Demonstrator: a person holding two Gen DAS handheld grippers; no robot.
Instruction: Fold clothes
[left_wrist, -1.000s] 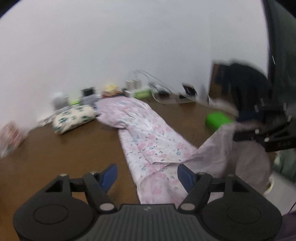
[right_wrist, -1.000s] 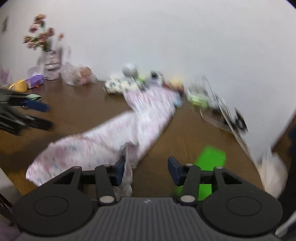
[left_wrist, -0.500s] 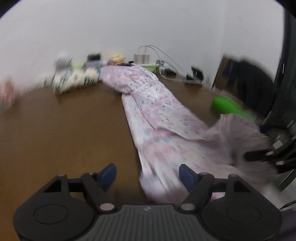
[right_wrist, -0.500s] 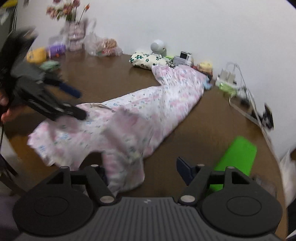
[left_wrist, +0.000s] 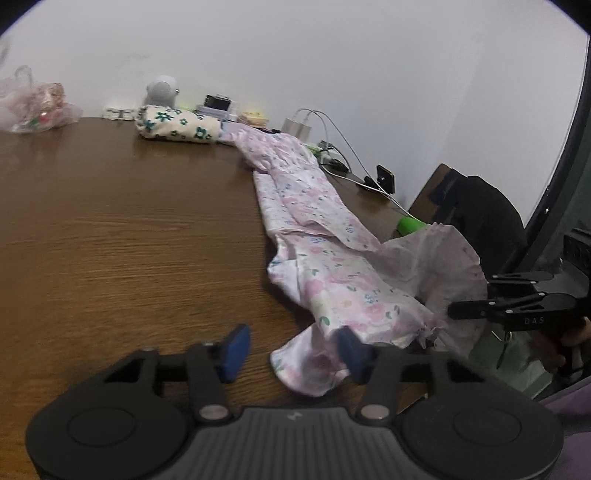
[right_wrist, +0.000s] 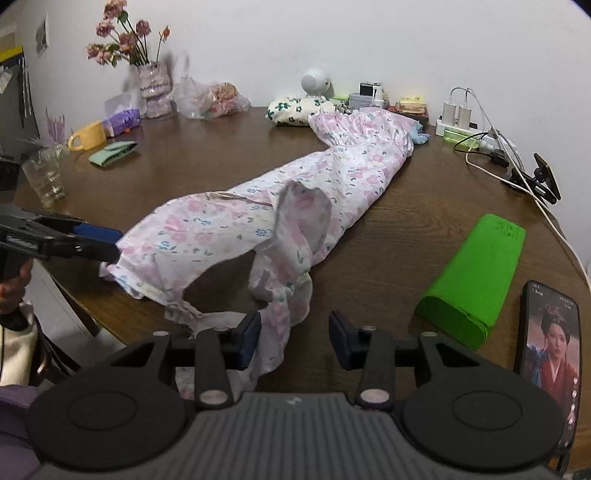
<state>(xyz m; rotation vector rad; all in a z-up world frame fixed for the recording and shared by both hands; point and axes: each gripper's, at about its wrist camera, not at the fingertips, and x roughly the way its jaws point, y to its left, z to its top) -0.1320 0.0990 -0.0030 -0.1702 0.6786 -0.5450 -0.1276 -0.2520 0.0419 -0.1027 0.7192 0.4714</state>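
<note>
Because the floral garment is light, limp and drapes off the bench, I grip its near hem, with the left hand-held gripper and right hand-held gripper both having just been closing, parted around cloth, not yet clamped.

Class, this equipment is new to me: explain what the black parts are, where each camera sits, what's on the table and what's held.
A person holds a two-fingered tool in each hand, each with a camera looking along its fingers. One picture is from the left gripper, the other from the right gripper. A floral garment lies on a wooden table, near a green case and a phone. Both grippers' jaws have just been closing around the hem, not yet clamping it.
</note>
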